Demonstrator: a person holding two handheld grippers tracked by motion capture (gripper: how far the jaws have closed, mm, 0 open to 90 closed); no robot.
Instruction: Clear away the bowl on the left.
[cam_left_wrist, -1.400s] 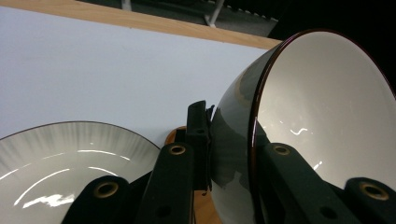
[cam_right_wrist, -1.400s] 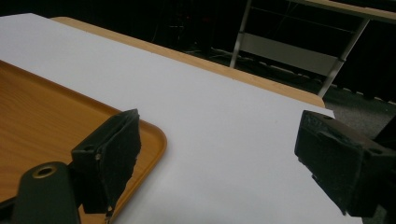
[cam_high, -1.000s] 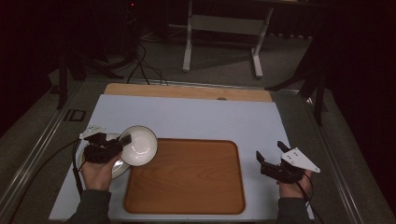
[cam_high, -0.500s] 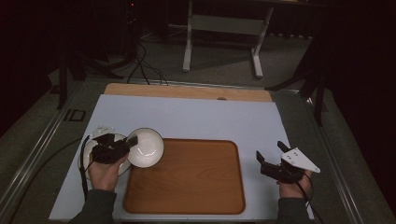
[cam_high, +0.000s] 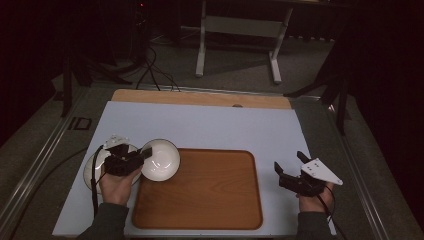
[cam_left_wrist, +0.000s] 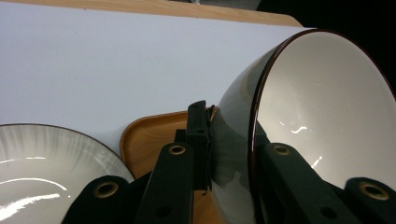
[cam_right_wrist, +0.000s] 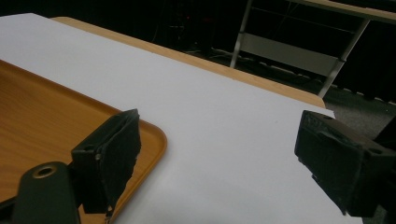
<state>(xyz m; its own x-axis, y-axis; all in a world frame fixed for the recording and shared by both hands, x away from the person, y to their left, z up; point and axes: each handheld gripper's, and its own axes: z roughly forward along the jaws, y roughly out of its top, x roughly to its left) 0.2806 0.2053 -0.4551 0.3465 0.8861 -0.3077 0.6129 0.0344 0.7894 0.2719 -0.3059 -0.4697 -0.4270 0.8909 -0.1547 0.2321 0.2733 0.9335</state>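
plate: at the far left we are seeing a round white glazed plate (cam_high: 92, 167) lying on the pale blue table mat (cam_high: 210, 125), partly under our left hand (cam_high: 116, 184); in the left gripper view its rim (cam_left_wrist: 56, 154) is showing a thin dark edge.
left gripper: our left gripper (cam_high: 145, 155) is pinching the rim of a white ceramic bowl with a dark brown lip (cam_high: 161, 159), one jaw outside the wall and one inside (cam_left_wrist: 233, 154).
bowl: we are holding it tilted over the near left corner of the rounded wooden serving tray (cam_high: 200, 190), just beside the plate; we cannot tell whether it is touching the tray.
tray: it is lying flat in the middle of the mat.
right gripper: our right gripper (cam_high: 289, 167) is hovering right of the tray, jaws spread wide and holding nothing (cam_right_wrist: 215, 158).
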